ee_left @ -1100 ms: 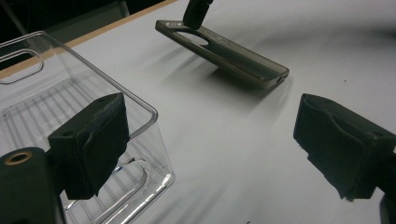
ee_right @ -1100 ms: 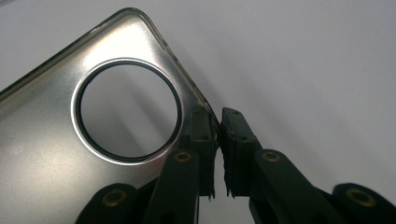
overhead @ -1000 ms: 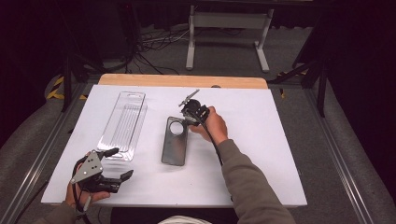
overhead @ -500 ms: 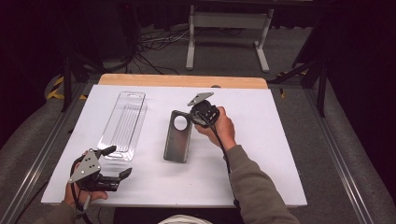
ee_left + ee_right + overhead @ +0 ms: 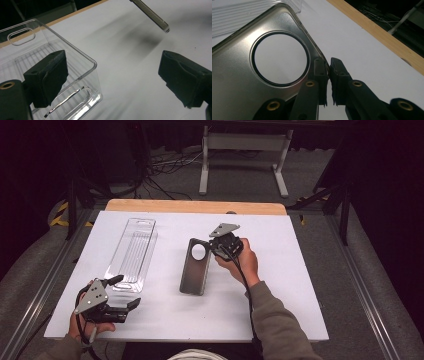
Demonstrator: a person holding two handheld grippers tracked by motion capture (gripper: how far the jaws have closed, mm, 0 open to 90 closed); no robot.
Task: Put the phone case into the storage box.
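Right gripper (image 5: pixel 220 251) sits mid-bench, just right of the metal plate (image 5: pixel 195 267). In the right gripper view its fingers (image 5: pixel 320 75) are clenched on the plate's edge (image 5: pixel 242 82), close beside the round hole (image 5: pixel 280 58) cut near that end. The edge runs into the narrow slot between the two pads; one pad lies over the plate's face, the other on the outer side.

From the high view the plate looks tilted, the gripped end raised off the white bench (image 5: pixel 300 270), the far end down near the bench surface toward the person's side. A dull grey metal sheet with rounded corners. Whether the low end actually touches the bench cannot be told.

Left gripper (image 5: pixel 122 292) is held low at the near-left corner of the bench, in the person's left hand (image 5: pixel 87 325). Its fingers (image 5: pixel 47 75) are spread wide, released, grasping nothing. In the left gripper view one finger stands in front of the near end of the clear plastic tray (image 5: pixel 50 50); the other is over bare bench. A corner of the plate's lower end (image 5: pixel 152 13) shows at the top of that view, well apart from the fingers.

The clear plastic tray (image 5: pixel 132 252) lies lengthwise on the left half of the bench, ribbed floor, slot handle at its far end. Tray and plate are apart, bare bench between them.

A wooden strip (image 5: pixel 195 206) borders the bench's far edge.
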